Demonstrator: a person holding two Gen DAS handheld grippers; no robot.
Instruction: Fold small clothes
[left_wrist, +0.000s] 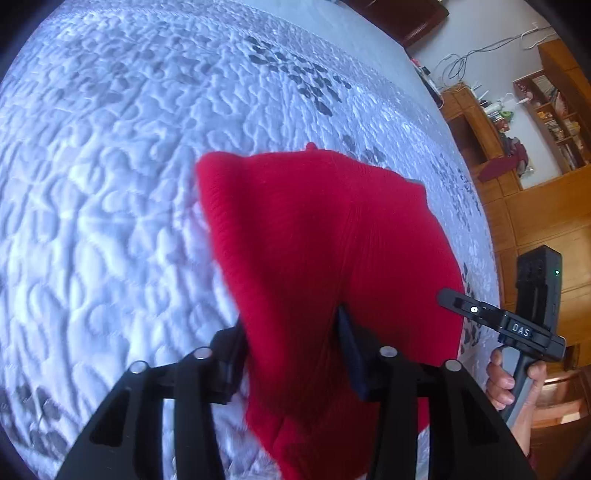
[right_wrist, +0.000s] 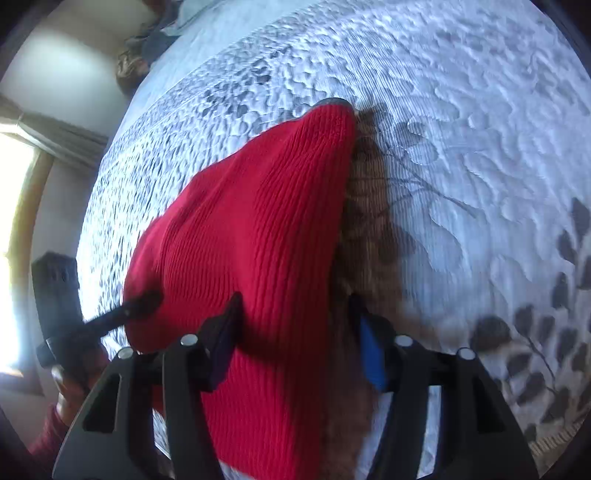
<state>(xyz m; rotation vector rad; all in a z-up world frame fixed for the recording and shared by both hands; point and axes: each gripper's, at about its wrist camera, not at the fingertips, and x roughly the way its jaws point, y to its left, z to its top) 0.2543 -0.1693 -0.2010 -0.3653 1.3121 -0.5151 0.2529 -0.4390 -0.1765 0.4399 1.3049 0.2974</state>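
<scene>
Left gripper (left_wrist: 291, 354): jaws apart, red knit garment (left_wrist: 314, 236) hanging between them. The cloth fills the gap, yet I cannot tell whether the pads press on it.

Right gripper (right_wrist: 295, 332): jaws apart. The same garment (right_wrist: 258, 229) lies against the left finger (right_wrist: 225, 332); clear space shows before the blue pad (right_wrist: 371, 354) on the other side, so this reads as a loose hold at best, likely a release.

Red knit garment: ribbed, small, draped between the two grippers, its far end resting on the bed (left_wrist: 110, 184). It casts a dark shadow (right_wrist: 373, 229) on the quilt beside it. Held at two edges, presumably so it lies flat for a fold.

Bed: white quilted cover with grey leaf print; serves as the folding surface.

Person's hand (left_wrist: 509, 380): wrapped round the right gripper's handle, seen from the left wrist.

Surroundings: wooden shelving (left_wrist: 546, 122) against the wall, a bright window (right_wrist: 14, 206) opposite.
</scene>
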